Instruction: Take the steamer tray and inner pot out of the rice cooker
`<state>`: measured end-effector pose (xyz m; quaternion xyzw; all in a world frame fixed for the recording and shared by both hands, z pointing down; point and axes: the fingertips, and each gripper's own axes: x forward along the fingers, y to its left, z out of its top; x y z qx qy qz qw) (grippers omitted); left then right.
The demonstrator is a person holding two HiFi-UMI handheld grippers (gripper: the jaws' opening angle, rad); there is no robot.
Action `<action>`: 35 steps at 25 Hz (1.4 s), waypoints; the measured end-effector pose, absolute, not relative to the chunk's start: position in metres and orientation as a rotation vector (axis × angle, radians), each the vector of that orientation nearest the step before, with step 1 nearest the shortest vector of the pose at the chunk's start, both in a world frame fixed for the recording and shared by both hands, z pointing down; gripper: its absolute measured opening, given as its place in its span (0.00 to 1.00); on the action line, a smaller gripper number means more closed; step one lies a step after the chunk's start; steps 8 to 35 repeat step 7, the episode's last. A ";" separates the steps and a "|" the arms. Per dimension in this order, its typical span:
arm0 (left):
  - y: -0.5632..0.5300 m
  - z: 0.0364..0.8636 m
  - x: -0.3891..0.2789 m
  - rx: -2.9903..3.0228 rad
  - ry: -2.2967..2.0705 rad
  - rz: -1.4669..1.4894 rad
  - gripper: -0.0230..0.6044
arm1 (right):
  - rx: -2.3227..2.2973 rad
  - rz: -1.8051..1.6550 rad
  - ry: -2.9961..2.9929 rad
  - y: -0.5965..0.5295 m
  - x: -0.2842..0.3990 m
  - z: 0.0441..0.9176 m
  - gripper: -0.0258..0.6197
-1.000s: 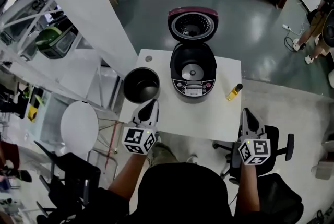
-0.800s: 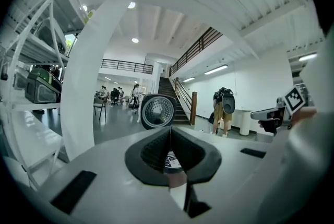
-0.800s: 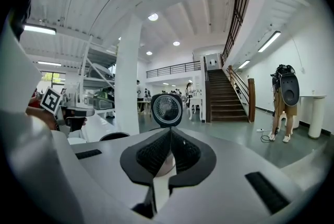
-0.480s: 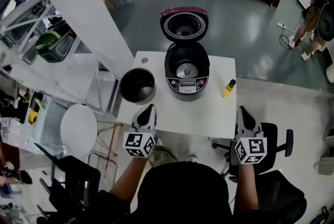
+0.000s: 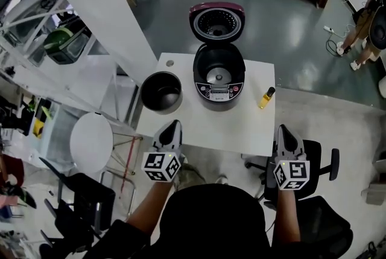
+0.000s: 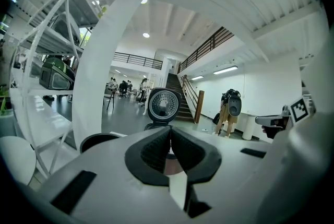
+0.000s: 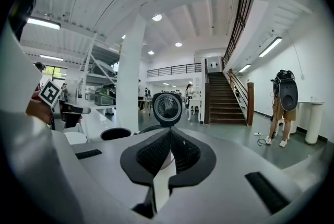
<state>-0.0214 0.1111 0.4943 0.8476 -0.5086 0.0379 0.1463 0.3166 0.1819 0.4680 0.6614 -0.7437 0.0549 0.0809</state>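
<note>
Head view, looking steeply down on a white desk (image 5: 241, 131). The rice cooker (image 5: 219, 95) stands at the middle of the far edge with its lid (image 5: 217, 22) swung up, and its well looks bare down to the heating plate. The inner pot (image 5: 161, 92) sits on the desk at the left edge, just beside the cooker and apart from it. A small yellow bottle (image 5: 266, 98) stands near the right edge. My left gripper (image 5: 172, 125) hangs off the near left corner and my right gripper (image 5: 283, 128) off the near right corner, both clear of the desk.

Left gripper view: the jaws are clenched together with nothing between them; the pot's dark rim and the raised lid show beyond.

Right gripper view: the jaws are likewise pressed together and empty, pointing toward the lid.

I judge the pot step done. I cannot find the steamer tray in any view, so I cannot tell whether it is out. The next move calls for locating it, perhaps inside the pot, before I reach in again
</note>
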 end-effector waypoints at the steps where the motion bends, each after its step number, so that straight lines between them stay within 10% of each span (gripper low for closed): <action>1: 0.113 0.494 -0.020 2.437 -1.464 0.106 0.05 | 1.973 0.159 -2.227 0.182 0.316 0.468 0.04; 35: 0.126 0.492 -0.013 2.470 -1.467 0.136 0.05 | 1.937 0.119 -2.298 0.184 0.305 0.462 0.04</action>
